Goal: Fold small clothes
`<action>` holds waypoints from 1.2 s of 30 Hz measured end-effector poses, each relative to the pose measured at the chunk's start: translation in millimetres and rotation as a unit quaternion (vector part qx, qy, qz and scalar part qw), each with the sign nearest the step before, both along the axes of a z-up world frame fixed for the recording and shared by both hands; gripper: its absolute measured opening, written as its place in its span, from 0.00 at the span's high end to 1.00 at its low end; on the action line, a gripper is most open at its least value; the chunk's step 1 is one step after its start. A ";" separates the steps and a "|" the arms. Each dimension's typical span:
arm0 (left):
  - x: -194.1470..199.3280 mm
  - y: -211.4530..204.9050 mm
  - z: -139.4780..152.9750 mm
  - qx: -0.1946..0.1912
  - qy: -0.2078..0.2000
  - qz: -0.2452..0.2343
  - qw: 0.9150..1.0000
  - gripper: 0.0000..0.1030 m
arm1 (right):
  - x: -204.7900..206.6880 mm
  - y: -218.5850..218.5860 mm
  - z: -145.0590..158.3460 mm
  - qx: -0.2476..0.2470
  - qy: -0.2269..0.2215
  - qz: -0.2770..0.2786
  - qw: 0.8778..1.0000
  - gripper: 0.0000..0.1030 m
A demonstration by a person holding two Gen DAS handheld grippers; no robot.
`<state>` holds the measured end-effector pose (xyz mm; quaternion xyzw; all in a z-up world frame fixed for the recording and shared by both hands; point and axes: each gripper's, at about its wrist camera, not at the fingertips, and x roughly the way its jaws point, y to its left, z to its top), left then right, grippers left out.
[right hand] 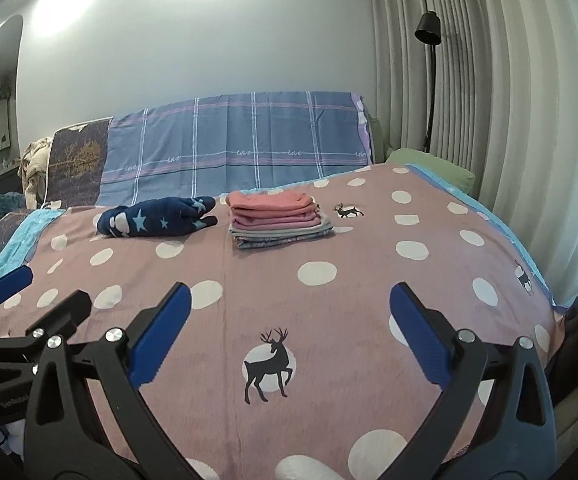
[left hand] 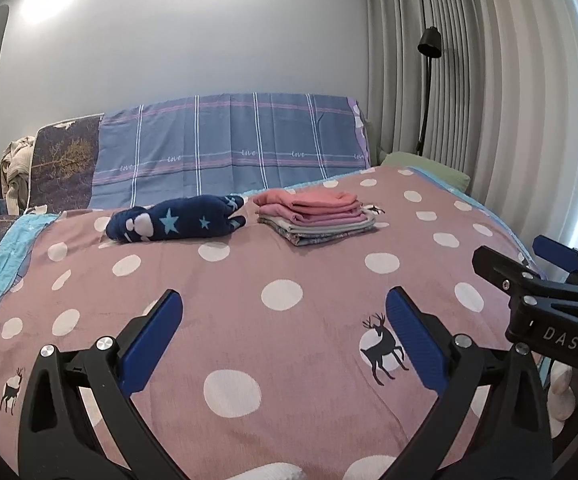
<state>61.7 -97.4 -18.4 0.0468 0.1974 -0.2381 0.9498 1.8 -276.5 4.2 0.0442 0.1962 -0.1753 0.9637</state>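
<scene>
Blue ribbed pads line both claws, and each pair stands wide apart with nothing between them. The left gripper [left hand: 283, 320] hovers over the near part of the bedspread [left hand: 309, 420]; the right gripper [right hand: 289, 316] hangs just beside it on the right, equally empty, above a printed deer. In the left wrist view the right tool's black body shows the white letters "DAS", and in the right wrist view the left tool's body bears small lettering that seems to begin "GenRobo", cut off at the edge.

Farther out, the pink-brown spread with white dots lies bare across its near and middle stretch. At the far side sits a stack of folded clothes [left hand: 315, 218], pinks on top, greys and a patterned piece beneath, edges fairly square. Just left of it, apart from the stack, lies a navy star-print garment [left hand: 177, 222], rolled or bunched rather than flat.

Judging by this, most of the folding looks done: the stack is finished, and the navy piece appears to be the one item left, unless it counts as folded already. A pale bit of cloth peeks at the near edge; what it is cannot be told.

Behind, a blue checked cover [left hand: 229, 148] repeats the word "love".
</scene>
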 end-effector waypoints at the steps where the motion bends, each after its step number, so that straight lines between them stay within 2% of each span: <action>1: 0.1 -0.5 -0.7 0.000 0.002 0.000 1.000 0.01 | 0.2 0.9 -0.6 0.000 0.001 0.002 1.000 0.02; 36: 5.8 -12.7 -11.1 0.017 0.025 -0.002 1.000 0.01 | 8.5 -8.0 -13.9 0.014 0.024 -0.002 1.000 0.02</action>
